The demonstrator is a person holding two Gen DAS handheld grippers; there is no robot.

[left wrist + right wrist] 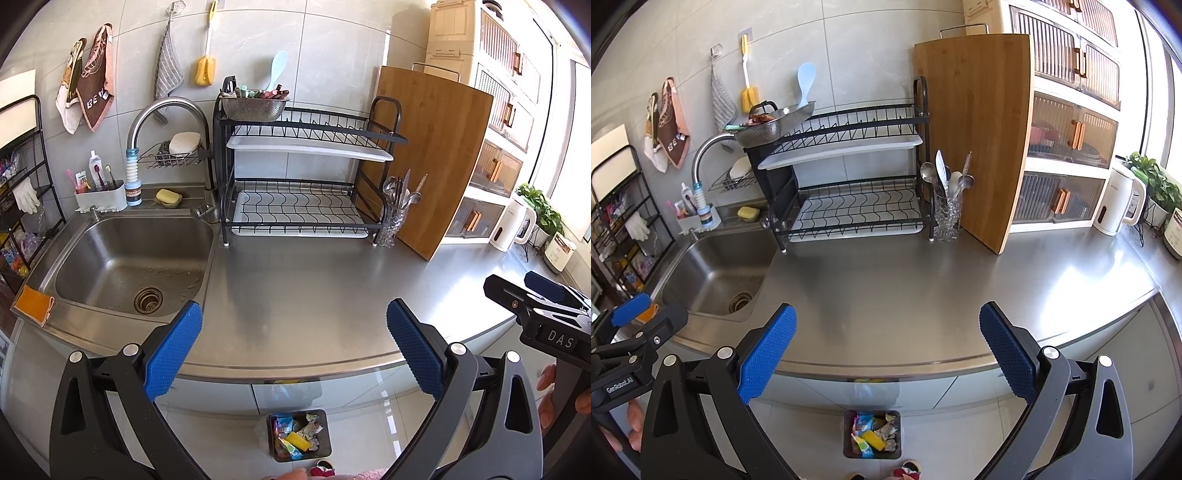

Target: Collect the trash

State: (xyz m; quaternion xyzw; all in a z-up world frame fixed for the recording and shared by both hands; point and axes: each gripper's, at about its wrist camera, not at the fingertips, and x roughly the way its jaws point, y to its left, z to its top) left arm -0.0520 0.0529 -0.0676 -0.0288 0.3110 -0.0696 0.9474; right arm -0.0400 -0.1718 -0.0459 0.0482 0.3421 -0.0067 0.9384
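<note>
A dark square trash bin (pixel 300 435) stands on the floor below the counter edge, holding colourful wrappers and crumpled paper; it also shows in the right wrist view (pixel 872 435). My left gripper (pixel 294 349) is open and empty above the steel counter's front edge (pixel 295 363). My right gripper (pixel 887 349) is open and empty, also over the front edge (pixel 886 365). The right gripper shows at the right of the left wrist view (pixel 543 299); the left gripper shows at the left of the right wrist view (pixel 635 314).
A steel sink (pixel 129 258) lies at the left with an orange cloth (pixel 35 304) on its rim. A black dish rack (pixel 303 177), cutlery glass (pixel 397 218) and bamboo board (pixel 436 155) stand at the back. A white kettle (pixel 513 225) stands at the right.
</note>
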